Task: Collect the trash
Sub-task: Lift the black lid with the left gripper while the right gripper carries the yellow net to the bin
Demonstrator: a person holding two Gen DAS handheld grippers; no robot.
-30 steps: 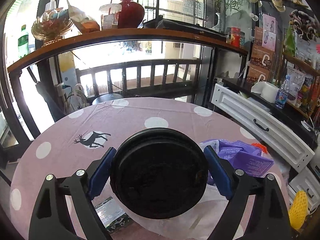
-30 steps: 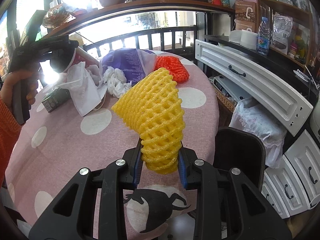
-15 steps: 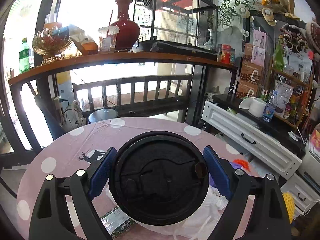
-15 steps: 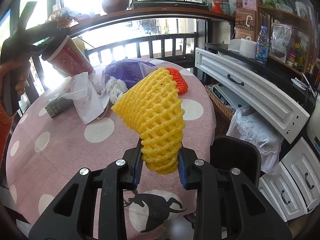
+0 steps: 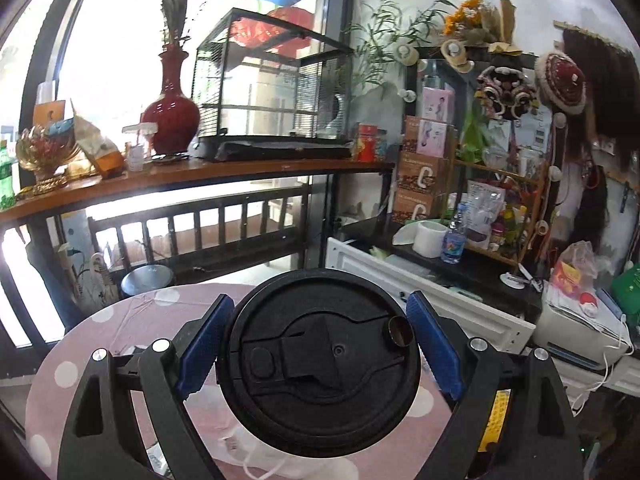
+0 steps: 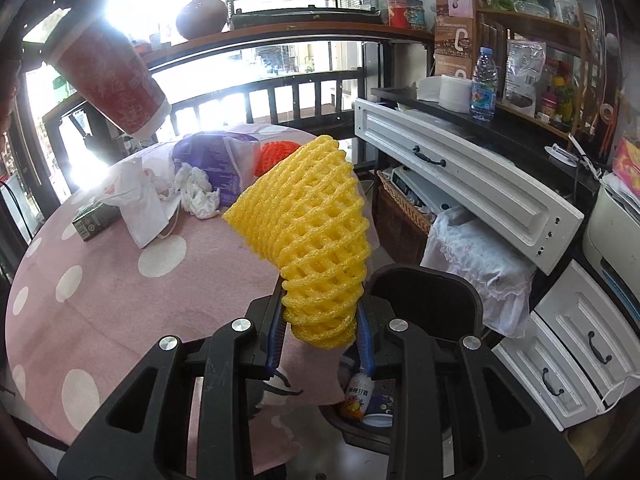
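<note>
My left gripper (image 5: 318,354) is shut on a red paper cup with a black lid (image 5: 320,364); the lid fills the left wrist view. The cup (image 6: 110,76) also shows in the right wrist view, held tilted high above the table's far left. My right gripper (image 6: 320,340) is shut on a yellow foam fruit net (image 6: 308,236) at the table's near right edge, above a black bin (image 6: 424,300) holding trash. On the pink dotted table (image 6: 120,292) lie a white plastic bag (image 6: 140,204), crumpled tissue (image 6: 198,192), a purple packet (image 6: 212,156), an orange foam net (image 6: 276,152) and a small dark carton (image 6: 94,220).
A white drawer cabinet (image 6: 460,184) stands right of the table, with a wicker basket (image 6: 404,208) and a cloth-covered item (image 6: 480,252) below. A wooden shelf (image 5: 192,176) with a red vase (image 5: 170,112) and a wire cage runs behind the table.
My left gripper has lifted the cup higher and tipped it upward, away from the table. My right gripper has carried the yellow net right, over the bin.
</note>
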